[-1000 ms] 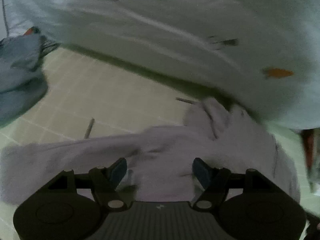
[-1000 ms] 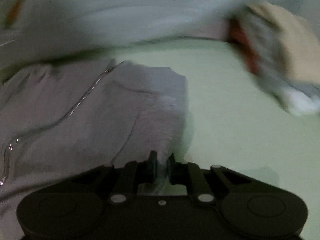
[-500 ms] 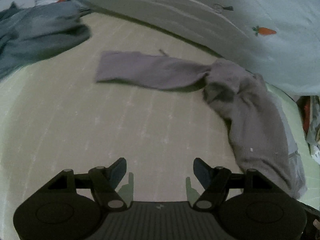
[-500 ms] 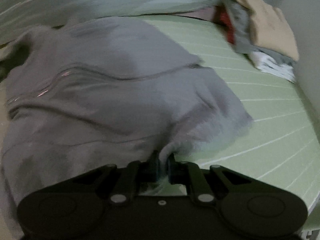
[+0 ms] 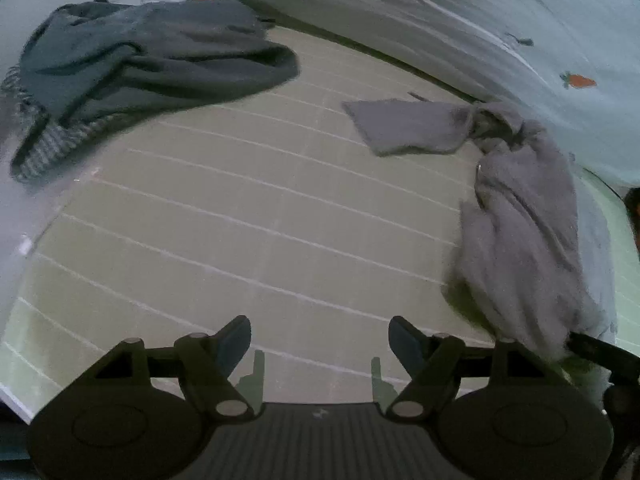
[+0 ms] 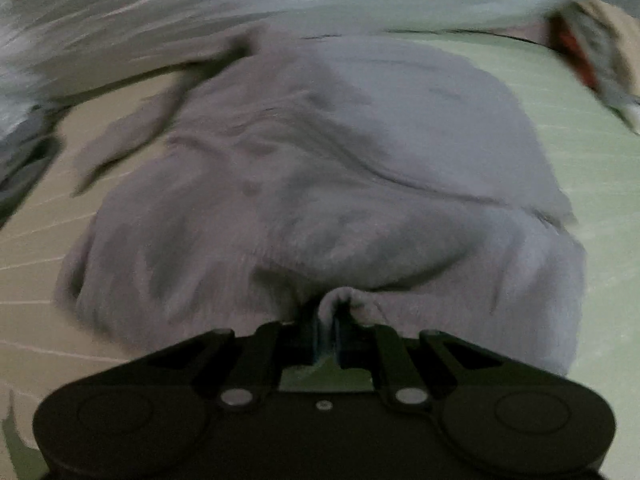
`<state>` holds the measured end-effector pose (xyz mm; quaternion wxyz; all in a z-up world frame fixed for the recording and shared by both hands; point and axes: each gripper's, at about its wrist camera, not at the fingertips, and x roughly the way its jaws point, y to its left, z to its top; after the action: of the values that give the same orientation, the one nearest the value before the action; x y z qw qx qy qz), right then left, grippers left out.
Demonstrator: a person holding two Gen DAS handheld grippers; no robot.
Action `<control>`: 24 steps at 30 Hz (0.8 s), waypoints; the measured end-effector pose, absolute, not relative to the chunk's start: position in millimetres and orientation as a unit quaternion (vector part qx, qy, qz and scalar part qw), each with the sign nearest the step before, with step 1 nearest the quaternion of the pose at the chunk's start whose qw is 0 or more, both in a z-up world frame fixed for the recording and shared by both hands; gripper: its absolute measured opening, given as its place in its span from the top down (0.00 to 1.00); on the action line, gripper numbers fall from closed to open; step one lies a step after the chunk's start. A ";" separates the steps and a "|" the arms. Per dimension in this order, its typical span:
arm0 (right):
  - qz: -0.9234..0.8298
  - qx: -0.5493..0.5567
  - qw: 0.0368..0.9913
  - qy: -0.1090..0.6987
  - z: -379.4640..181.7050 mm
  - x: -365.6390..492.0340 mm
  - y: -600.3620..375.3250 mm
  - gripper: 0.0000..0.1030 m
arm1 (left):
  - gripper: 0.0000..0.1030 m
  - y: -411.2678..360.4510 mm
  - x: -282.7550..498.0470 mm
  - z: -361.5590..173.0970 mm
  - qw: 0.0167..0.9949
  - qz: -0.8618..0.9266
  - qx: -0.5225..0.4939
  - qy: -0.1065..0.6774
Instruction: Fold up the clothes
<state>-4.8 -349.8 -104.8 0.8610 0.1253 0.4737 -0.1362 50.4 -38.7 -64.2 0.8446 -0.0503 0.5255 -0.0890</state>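
A grey zip hoodie (image 6: 320,168) lies bunched on the pale green striped mattress (image 6: 592,184). My right gripper (image 6: 328,320) is shut on a pinched fold of its near hem. In the left wrist view the same hoodie (image 5: 528,232) hangs in a heap at the right, one sleeve (image 5: 404,130) stretched out flat toward the left. My left gripper (image 5: 320,344) hovers over bare mattress (image 5: 240,240) well left of the hoodie; its jaws are opening and hold nothing.
A dark blue-grey garment pile (image 5: 132,64) with a striped knit edge lies at the far left. A pale quilt with carrot print (image 5: 520,32) runs along the back. Stacked clothes (image 6: 600,52) sit at the far right.
My left gripper has pulled back off the hoodie and slid left over bare mattress. The right gripper has dragged the held hem toward the near side, bunching the hoodie.
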 end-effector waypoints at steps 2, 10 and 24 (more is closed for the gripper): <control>-0.099 0.120 0.867 0.474 -105.8 9.1 -321.1 0.90 | 0.25 -29.5 51.3 -62.1 0.846 -0.086 -0.051 0.524; -0.018 0.180 0.864 0.470 -99.3 4.5 -308.0 0.82 | 0.21 -43.8 48.6 -55.2 0.851 -0.094 -0.057 0.513; 0.032 0.282 0.867 0.409 -52.0 -43.9 -443.3 0.17 | 0.19 -167.1 18.1 -81.5 0.831 -0.098 -0.098 0.538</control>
<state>-43.9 -443.3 -52.0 0.8672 0.2819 0.4092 0.0319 18.1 -167.1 -81.5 0.8315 -0.0981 0.5380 -0.0978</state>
